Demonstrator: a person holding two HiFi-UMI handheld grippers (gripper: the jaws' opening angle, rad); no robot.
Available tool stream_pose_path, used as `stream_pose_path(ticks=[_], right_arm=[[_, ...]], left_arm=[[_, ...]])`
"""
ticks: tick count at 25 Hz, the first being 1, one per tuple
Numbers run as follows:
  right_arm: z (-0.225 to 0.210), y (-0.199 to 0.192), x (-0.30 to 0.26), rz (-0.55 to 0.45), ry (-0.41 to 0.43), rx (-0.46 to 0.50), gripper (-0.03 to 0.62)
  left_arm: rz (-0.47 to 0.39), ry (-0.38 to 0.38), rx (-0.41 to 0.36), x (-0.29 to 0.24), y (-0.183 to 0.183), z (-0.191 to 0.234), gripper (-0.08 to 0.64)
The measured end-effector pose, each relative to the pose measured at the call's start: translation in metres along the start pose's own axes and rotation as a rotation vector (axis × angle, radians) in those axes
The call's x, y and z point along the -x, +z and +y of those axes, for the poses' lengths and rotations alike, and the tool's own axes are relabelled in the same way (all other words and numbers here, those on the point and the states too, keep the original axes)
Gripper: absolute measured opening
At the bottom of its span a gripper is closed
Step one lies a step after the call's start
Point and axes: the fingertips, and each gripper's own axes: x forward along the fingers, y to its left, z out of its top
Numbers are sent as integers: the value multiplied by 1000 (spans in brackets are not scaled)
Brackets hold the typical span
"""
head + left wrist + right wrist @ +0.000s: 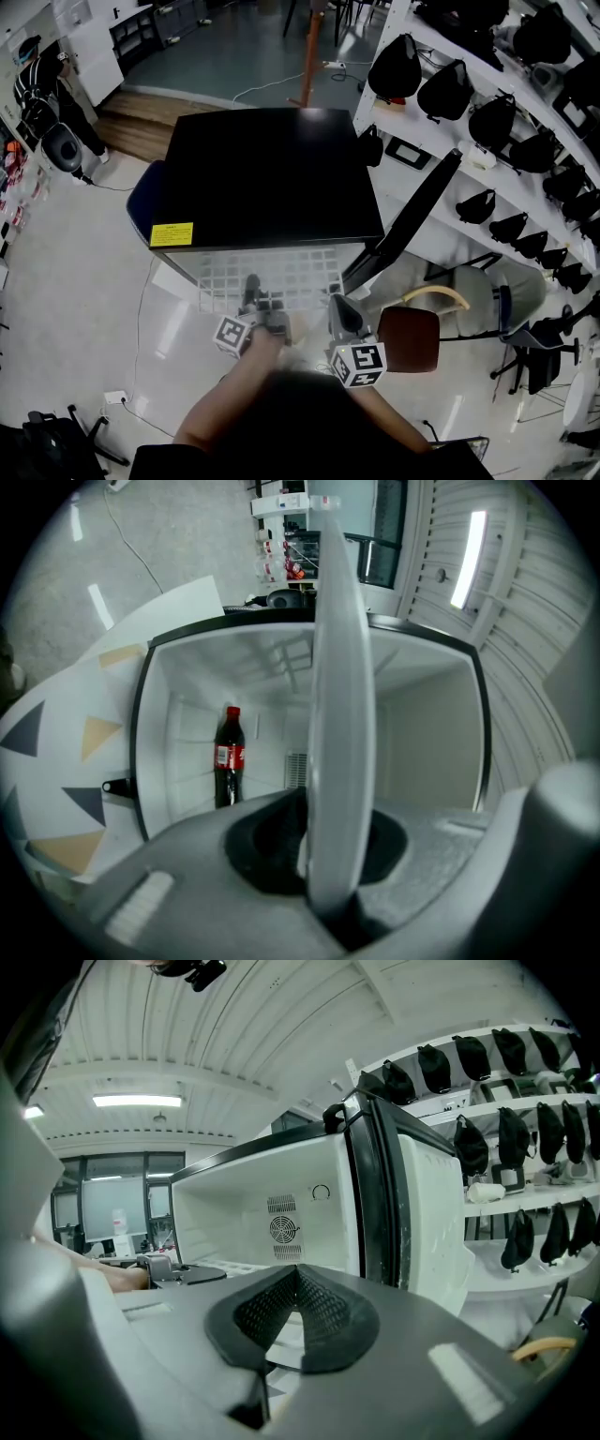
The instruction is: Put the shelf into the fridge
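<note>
I've got the left gripper (255,298) pinching the near edge of the white shelf (281,267) jutting from the fridge (262,178), the right gripper (295,1288) closed on nothing, so a one-sided push could skew and jam it.

Bright ceiling light (138,1101), fisheye edges, blurred foreground

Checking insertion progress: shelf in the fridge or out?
Largely out: the white grid shelf projects in front of the black fridge, its edge clamped in the left gripper.

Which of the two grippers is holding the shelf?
The left gripper: the shelf sits clamped between its jaws; the right gripper is shut on nothing.
</note>
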Motion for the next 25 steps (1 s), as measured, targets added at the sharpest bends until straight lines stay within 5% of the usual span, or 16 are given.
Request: stream_pose_path(ticks=[25], right_arm=[[-1,16,-19,-50,24,-8,0]], left_arm=[[-11,-21,-5,-34,7,2,37]])
